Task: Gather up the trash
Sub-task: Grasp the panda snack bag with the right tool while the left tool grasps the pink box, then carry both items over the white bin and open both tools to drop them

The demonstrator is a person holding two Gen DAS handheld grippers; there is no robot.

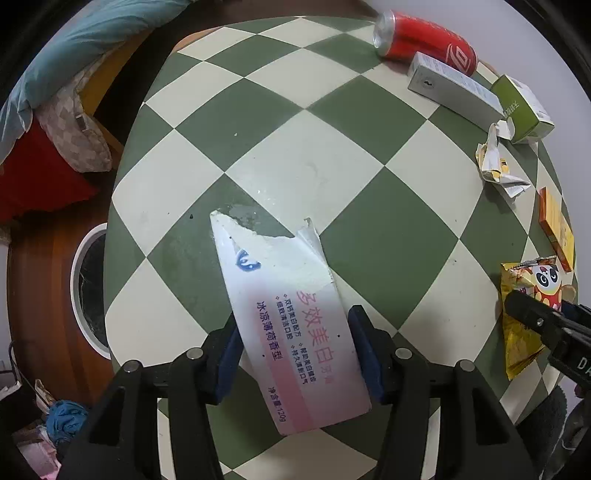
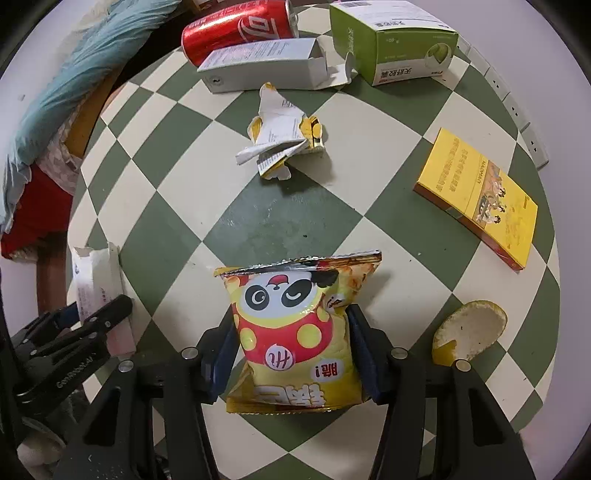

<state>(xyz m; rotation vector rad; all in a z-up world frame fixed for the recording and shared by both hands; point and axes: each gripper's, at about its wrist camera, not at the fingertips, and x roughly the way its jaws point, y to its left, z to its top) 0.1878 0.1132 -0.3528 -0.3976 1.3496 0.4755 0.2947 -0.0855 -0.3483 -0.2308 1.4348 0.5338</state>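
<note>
1. The checkered green and cream surface (image 2: 295, 218) carries all the trash before you.
2. Your left gripper (image 1: 293, 354) has its jaws pinching a torn white toothpaste box (image 1: 284, 317), held at the near edge of the surface.
3. Your right gripper (image 2: 291, 350) has its jaws closed against both sides of a yellow panda snack bag (image 2: 295, 332), which lies near the front edge.
4. At the far side lie a green box (image 2: 391, 40), an opened white carton (image 2: 262, 66) and a red soda can (image 2: 240, 27) on its side, the carton touching the can.
5. A yellow booklet-like pack (image 2: 480, 199) lies to the right, well apart from the bag.
6. Crumpled paper (image 2: 284, 144) sits between the carton and the bag.
7. A piece of citrus peel (image 2: 469, 328) rests just right of your right gripper.
</note>
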